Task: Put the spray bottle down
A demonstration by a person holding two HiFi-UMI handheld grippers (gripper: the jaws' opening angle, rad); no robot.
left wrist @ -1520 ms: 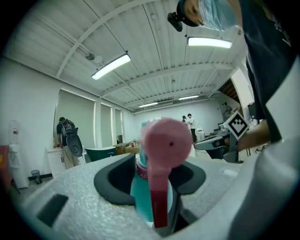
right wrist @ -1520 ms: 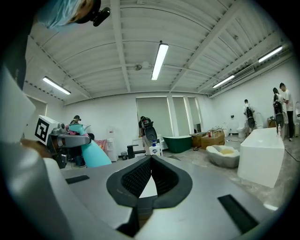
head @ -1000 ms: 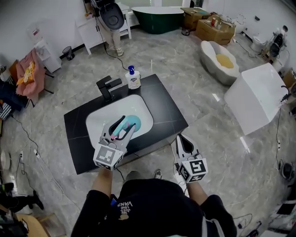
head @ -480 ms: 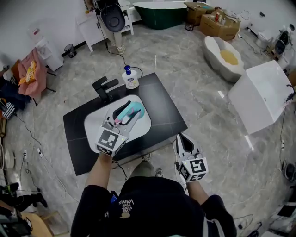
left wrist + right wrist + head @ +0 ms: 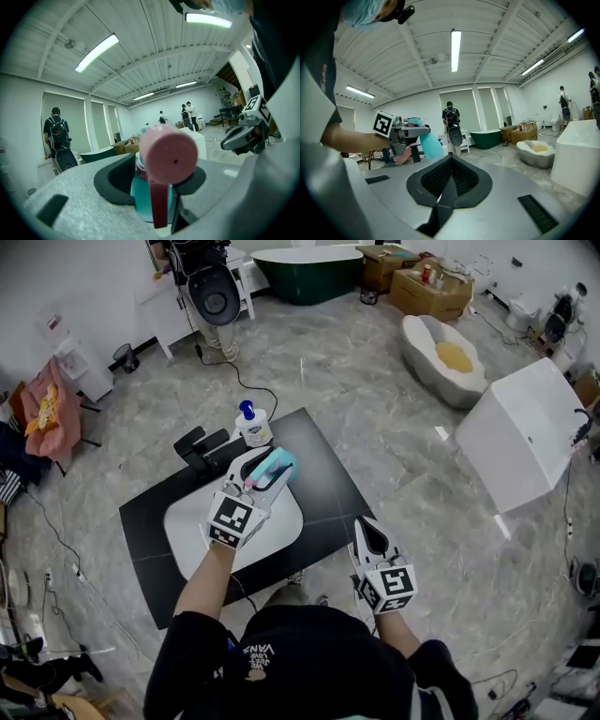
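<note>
My left hand-held gripper (image 5: 262,472) clamps the spray bottle (image 5: 279,462), base pointing forward, above the black bench (image 5: 330,482). My right hand-held gripper (image 5: 372,534), closed and empty, is farther off.

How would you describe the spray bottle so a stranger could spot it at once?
Find the black counter with the white basin on the marble floor. Over the basin's far end, the left tongs grip a teal spray bottle with a pink head. Its neighbour by the black tap is white with a blue pump.
</note>
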